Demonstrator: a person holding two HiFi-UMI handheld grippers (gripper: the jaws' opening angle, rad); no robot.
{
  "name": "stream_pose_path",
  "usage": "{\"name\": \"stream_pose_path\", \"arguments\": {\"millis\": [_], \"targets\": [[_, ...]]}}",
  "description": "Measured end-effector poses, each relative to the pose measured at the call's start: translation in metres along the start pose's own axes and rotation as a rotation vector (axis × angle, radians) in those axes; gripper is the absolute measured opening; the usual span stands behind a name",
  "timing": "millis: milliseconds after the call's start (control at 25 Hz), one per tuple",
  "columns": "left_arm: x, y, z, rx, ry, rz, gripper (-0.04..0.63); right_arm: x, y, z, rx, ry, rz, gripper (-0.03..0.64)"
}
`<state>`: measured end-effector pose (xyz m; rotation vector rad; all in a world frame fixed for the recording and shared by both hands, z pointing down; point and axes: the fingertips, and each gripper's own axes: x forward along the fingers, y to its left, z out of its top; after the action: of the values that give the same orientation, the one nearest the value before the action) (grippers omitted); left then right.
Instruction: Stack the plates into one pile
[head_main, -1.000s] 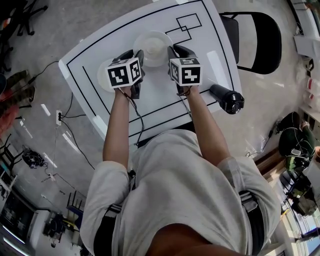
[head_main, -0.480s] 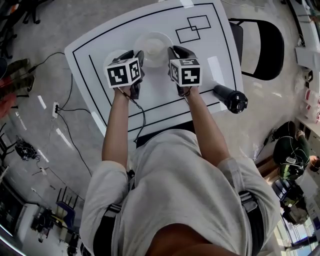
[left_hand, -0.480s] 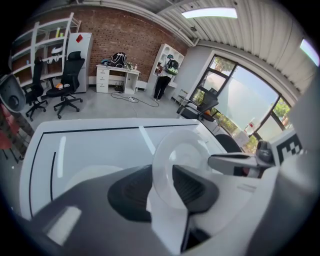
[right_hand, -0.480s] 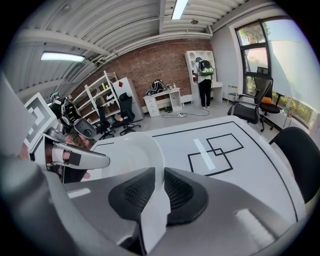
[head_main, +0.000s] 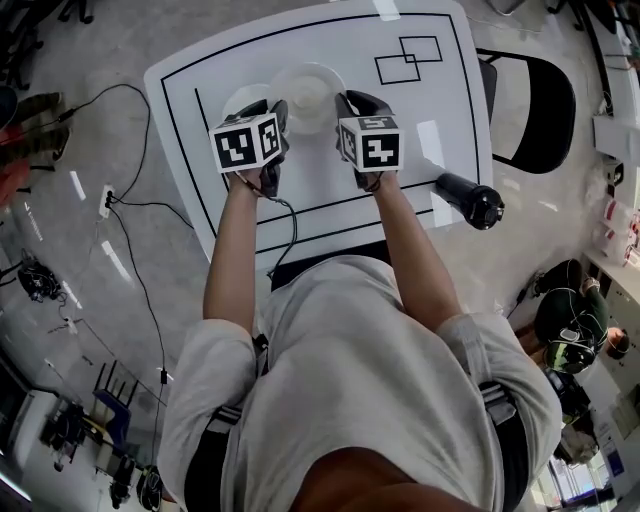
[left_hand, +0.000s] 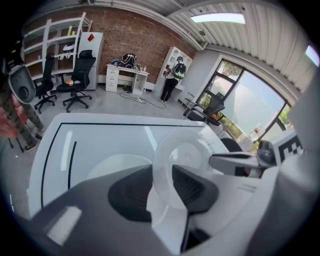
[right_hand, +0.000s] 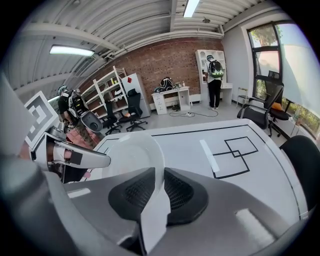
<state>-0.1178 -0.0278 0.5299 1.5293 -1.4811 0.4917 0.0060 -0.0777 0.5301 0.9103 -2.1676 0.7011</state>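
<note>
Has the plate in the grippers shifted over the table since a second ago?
Yes. The held plate has moved left, away from the overlapping outlined squares, toward the second plate lying flat.

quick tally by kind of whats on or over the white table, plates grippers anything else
plates: 2 (held plate; other plate lying on the table)
grippers: 2 (left gripper and right gripper, both shut on the held plate)
black cylinder: 1, at the table's edge
total: 5
</note>
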Motion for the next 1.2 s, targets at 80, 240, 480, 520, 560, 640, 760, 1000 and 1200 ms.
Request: {"name": "stream_pose_path", "arguments": {"millis": [80,240,480,520,560,640,760,1000,1200], "targets": [[-0.004,0.007,-0.003,-0.014,-0.005,0.003,0.114,0.002,0.008,0.000,-0.014,0.006,0.006,0.060],[-0.014,0.023,-0.007,-0.044,-0.017,0.017,0.114,0.006,0.026,-0.002,-0.067,0.027,0.024,0.060],[-0.028,0.038,-0.013,-0.077,-0.025,0.023,0.114,0.006,0.048,-0.001,-0.116,0.047,0.035,0.060],[-0.030,0.041,-0.014,-0.080,-0.023,0.024,0.114,0.006,0.051,-0.001,-0.123,0.050,0.038,0.060],[-0.031,0.043,-0.014,-0.082,-0.023,0.024,0.114,0.007,0.054,-0.001,-0.129,0.052,0.040,0.060],[-0.033,0.047,-0.013,-0.085,-0.029,0.026,0.109,0.010,0.057,0.001,-0.137,0.053,0.043,0.060],[-0.036,0.054,-0.013,-0.093,-0.035,0.032,0.107,0.013,0.063,0.002,-0.149,0.055,0.047,0.060],[-0.045,0.069,-0.022,-0.118,-0.034,0.042,0.109,0.019,0.081,0.002,-0.171,0.065,0.065,0.060],[-0.052,0.083,-0.030,-0.141,-0.037,0.060,0.109,0.025,0.096,-0.004,-0.184,0.077,0.087,0.060]]}}
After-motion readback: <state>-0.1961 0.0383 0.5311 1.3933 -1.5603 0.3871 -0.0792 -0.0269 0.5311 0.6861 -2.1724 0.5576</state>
